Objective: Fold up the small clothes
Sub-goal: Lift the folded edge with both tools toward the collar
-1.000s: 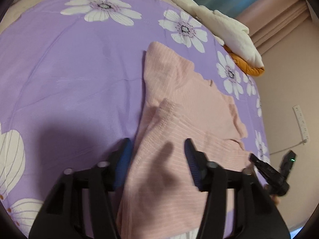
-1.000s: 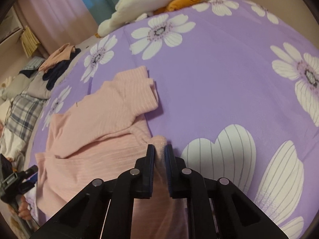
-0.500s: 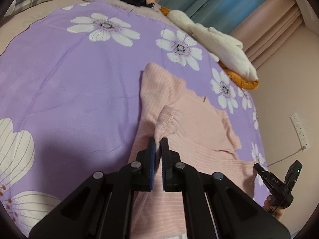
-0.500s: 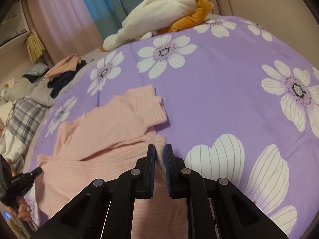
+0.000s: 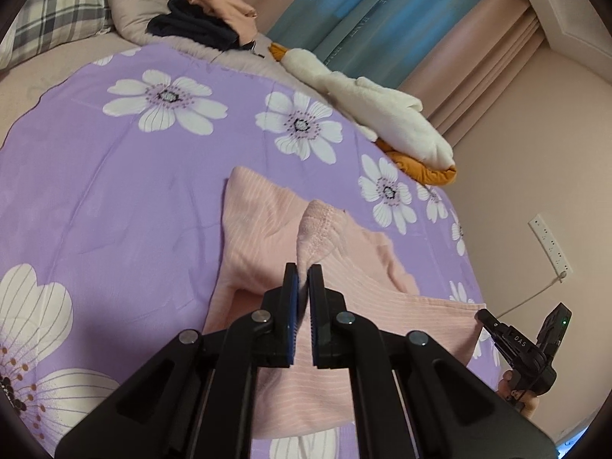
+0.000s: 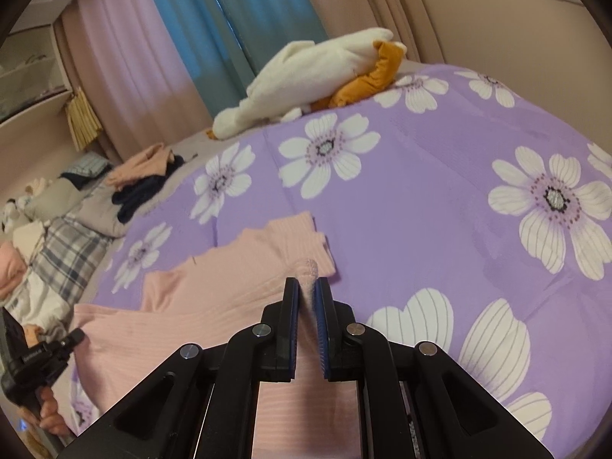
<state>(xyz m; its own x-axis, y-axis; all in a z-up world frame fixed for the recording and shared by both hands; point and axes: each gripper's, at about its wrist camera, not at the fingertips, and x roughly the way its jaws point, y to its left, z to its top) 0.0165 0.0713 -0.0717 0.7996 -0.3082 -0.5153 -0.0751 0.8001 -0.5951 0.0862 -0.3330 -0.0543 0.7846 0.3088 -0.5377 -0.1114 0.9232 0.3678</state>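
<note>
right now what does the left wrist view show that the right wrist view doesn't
Only the left wrist view shows the white power strip on the beige wall with its cord, and the left gripper shut on a hem of the pink ribbed knit garment.

Only the right wrist view shows the yellow tassel by the pink curtain, and the right gripper shut on another bunch of that garment.

Both show the purple bedspread with white flowers, the white and orange plush toy, and the pile of dark and peach clothes.

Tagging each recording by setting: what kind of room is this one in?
Most likely a bedroom: a bed under a purple floral sheet, a plaid pillow at its head, and curtains behind.
</note>
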